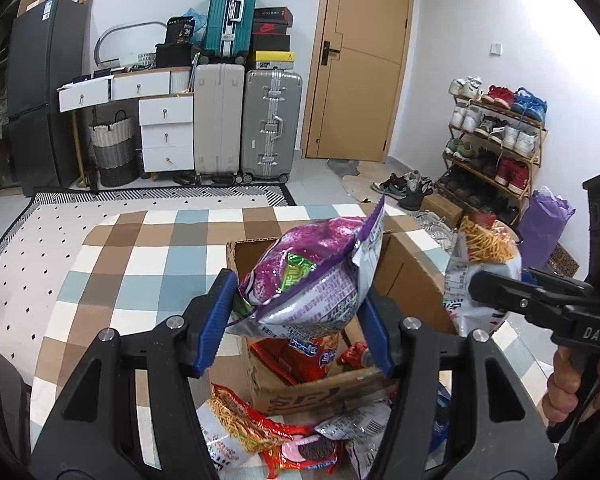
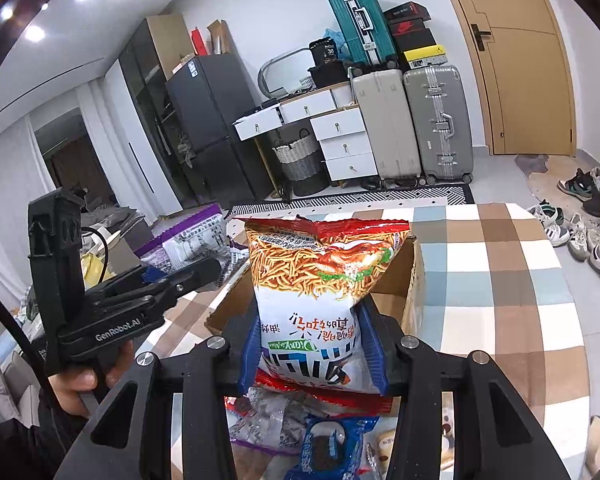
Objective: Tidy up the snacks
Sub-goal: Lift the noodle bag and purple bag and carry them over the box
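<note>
Checkered tablecloth (image 1: 148,280) w/ cardboard box (image 1: 412,276). Left gripper (image 1: 296,320) clamped on purple bag (image 1: 312,276) above it, right gripper (image 2: 314,348) clamped on noodle snack bag (image 2: 320,280). Box contents mostly hidden, labels unreadable.

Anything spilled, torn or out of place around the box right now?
Nothing spilled. The cardboard box has a ragged, torn top edge, and several snack packs lie loose in front of it. The purple bag and noodle bag are held intact.
</note>
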The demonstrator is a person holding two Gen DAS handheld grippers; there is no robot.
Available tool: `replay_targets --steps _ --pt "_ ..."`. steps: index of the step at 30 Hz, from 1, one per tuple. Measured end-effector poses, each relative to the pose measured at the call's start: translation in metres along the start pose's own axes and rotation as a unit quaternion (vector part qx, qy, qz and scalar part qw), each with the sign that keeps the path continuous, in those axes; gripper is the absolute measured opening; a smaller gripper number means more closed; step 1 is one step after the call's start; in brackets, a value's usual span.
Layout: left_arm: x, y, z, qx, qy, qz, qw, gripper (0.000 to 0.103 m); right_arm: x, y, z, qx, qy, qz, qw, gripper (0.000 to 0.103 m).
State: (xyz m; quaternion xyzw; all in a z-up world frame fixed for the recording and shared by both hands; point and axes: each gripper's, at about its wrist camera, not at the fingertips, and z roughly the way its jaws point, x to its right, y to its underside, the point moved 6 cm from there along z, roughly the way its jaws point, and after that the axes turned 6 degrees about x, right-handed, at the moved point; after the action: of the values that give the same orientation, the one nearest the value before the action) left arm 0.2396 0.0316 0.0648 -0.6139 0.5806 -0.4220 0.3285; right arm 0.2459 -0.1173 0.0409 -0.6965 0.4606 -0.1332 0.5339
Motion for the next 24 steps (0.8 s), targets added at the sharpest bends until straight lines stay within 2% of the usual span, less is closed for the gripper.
replay_targets --steps 9,24 --pt "-0.004 -0.001 0.034 -0.007 -0.006 0.005 0.9999 0.057 0.007 -0.002 0.024 -0.018 0.004 0.004 1.0 0.044" --pt "-0.012 0.021 0.08 -0.026 -0.014 0.02 0.9994 0.057 0.015 0.01 0.074 -0.061 0.013 0.01 0.998 0.044"
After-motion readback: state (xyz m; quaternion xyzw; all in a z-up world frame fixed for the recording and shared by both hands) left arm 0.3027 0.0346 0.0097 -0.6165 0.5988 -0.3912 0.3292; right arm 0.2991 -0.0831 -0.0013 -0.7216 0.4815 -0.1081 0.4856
